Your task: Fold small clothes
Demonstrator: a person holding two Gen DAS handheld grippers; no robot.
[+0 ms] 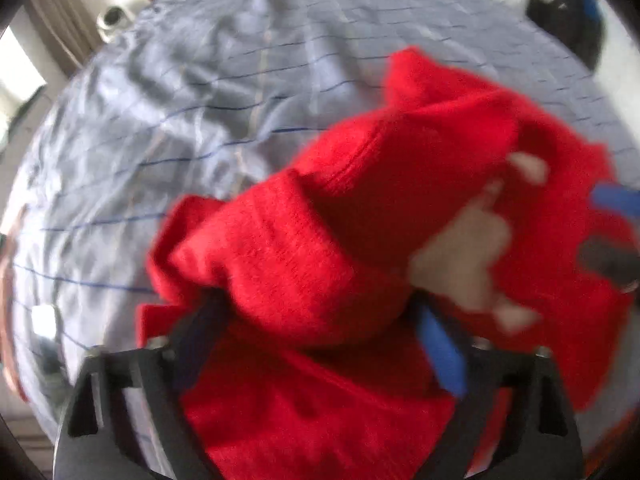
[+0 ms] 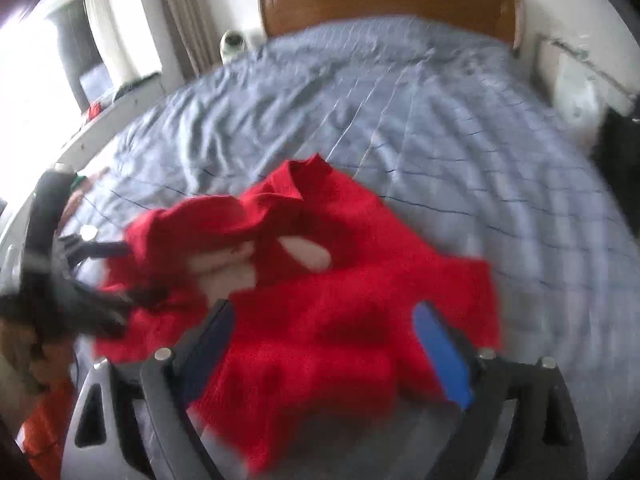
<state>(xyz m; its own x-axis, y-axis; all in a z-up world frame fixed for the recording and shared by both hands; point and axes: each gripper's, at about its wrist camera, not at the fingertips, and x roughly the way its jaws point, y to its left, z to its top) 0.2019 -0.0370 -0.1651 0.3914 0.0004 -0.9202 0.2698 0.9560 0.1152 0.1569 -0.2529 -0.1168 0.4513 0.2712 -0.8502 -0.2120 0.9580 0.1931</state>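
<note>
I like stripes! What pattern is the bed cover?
Grey-blue bed cover with thin dark lines; right wrist view.

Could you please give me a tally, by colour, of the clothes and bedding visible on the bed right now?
Red: 1, a knit garment lying crumpled on the bed.
Grey-blue with thin stripes: 1, the bed cover beneath it.
Total: 2.

Red knit garment (image 1: 304,248) bunched between spread left hand-held gripper (image 1: 320,332) fingers.
</note>
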